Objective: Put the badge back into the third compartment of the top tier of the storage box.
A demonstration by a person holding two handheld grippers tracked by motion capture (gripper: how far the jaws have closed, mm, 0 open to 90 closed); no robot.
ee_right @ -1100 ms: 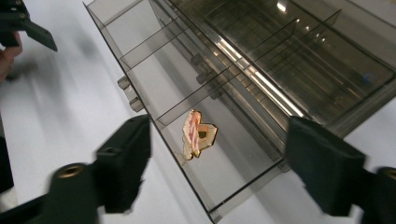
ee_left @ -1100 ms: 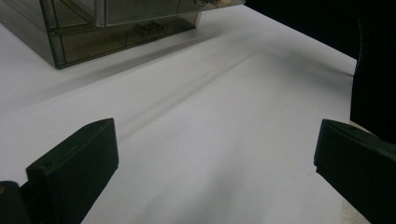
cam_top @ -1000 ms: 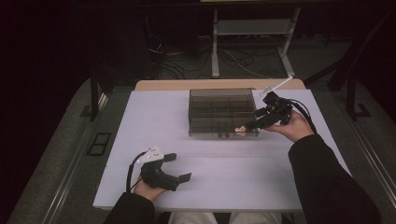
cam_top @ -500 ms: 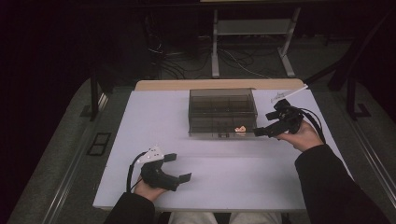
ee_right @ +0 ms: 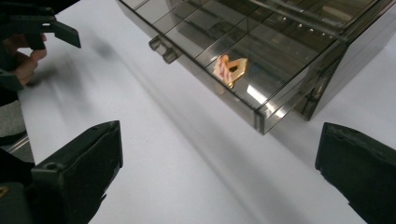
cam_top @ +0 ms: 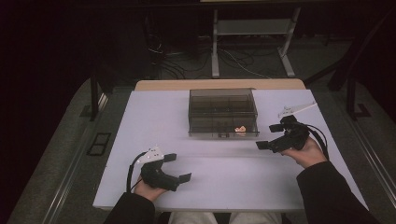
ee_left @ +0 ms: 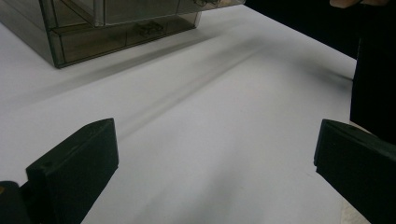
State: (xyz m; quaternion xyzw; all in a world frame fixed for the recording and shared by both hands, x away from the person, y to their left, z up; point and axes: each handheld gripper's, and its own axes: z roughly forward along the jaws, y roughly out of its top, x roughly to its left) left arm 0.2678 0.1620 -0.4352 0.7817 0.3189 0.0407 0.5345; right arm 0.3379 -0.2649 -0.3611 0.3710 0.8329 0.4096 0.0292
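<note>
Both sets of jaws stand wide apart, holding nothing. The right gripper (cam_top: 273,137) hovers at 3 o'clock on the white counter (cam_top: 215,182), the left gripper (cam_top: 177,168) at 7. Between them, at 12, sits a smoky box (cam_top: 222,112) with an orange piece (ee_right: 230,70) inside its front right compartment.

Left tongs (cam_top: 177,167) and right tongs (cam_top: 269,136), both with jaws wide apart and empty.
</note>
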